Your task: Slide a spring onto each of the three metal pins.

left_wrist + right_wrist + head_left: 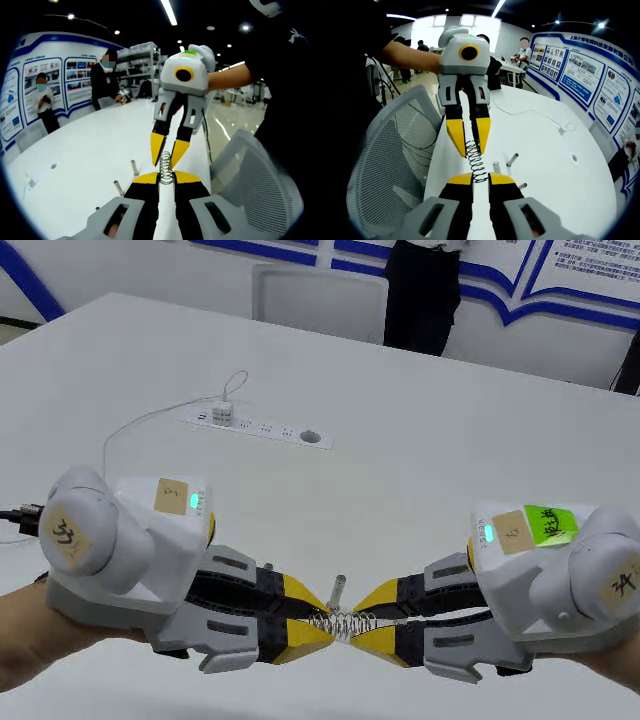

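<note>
You hold a spring (342, 624) tip to tip between both grippers: your left gripper (322, 626) is pinched narrow on one end and your right gripper (366, 626) on the other. A metal pin (339, 590) stands upright just beyond the meeting tips.

Head view steeply down, close above the table (420, 480), gripper views facing each other, sharing the spring (165, 169) between.

Lower left, a tan sticker (65, 532) on the left hand-held gripper (330, 625) reads "37" — lower right, a second sticker (622, 590) on the right hand-held gripper (355, 626) reads "34".
</note>
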`<state>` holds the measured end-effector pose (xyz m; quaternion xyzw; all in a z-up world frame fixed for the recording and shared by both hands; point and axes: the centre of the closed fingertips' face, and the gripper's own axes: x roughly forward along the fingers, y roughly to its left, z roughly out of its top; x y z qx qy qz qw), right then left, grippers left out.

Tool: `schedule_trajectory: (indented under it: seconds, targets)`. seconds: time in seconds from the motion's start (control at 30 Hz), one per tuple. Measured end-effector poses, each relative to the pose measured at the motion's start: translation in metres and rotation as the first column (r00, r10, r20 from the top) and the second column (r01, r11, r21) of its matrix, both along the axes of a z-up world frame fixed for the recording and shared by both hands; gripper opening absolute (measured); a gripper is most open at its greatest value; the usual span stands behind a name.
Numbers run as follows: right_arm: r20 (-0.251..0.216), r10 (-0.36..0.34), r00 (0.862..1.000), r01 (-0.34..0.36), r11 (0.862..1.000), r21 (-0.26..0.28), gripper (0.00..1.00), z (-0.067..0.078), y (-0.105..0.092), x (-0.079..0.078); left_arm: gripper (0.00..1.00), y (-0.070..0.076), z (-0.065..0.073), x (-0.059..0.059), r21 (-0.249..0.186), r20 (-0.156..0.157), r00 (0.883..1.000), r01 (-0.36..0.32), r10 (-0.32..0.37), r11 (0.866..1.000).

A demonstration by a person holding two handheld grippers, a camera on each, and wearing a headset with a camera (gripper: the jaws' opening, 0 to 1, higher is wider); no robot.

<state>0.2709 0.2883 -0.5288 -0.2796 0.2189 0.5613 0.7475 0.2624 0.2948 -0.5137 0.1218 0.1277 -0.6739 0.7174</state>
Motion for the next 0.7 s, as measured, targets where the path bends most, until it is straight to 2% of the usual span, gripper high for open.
schedule_trajectory:
  seconds: [0.07, 0.3, 0.53, 0.6, 0.7]
  targets:
    - [-0.023, 0.009, 1.000, -0.009, 1.000, 0.008, 0.11, 0.002, 0.000, -0.003, 0.10, 0.000, -0.001, -0.001, 0.005, 0.002, 1.000, 0.007, -0.007, 1.000]
    - [-0.060, 0.042, 0.997, -0.038, 0.998, 0.053, 0.11, 0.013, 0.004, -0.010, 0.10, 0.001, -0.004, -0.005, 0.044, 0.029, 0.999, 0.024, -0.026, 0.999]
    - [-0.090, 0.040, 0.995, -0.029, 0.992, 0.120, 0.11, 0.023, 0.012, -0.014, 0.10, 0.002, -0.007, -0.003, 0.064, 0.046, 0.999, 0.023, -0.026, 0.998]
    - [-0.102, 0.038, 0.994, -0.022, 0.987, 0.159, 0.11, 0.029, 0.016, -0.014, 0.10, 0.002, -0.008, -0.004, 0.069, 0.051, 0.998, 0.025, -0.029, 0.997]
    - [-0.116, 0.023, 0.993, -0.005, 0.987, 0.160, 0.11, 0.028, 0.017, -0.011, 0.10, 0.001, -0.009, -0.002, 0.075, 0.061, 0.998, 0.017, -0.022, 0.997]
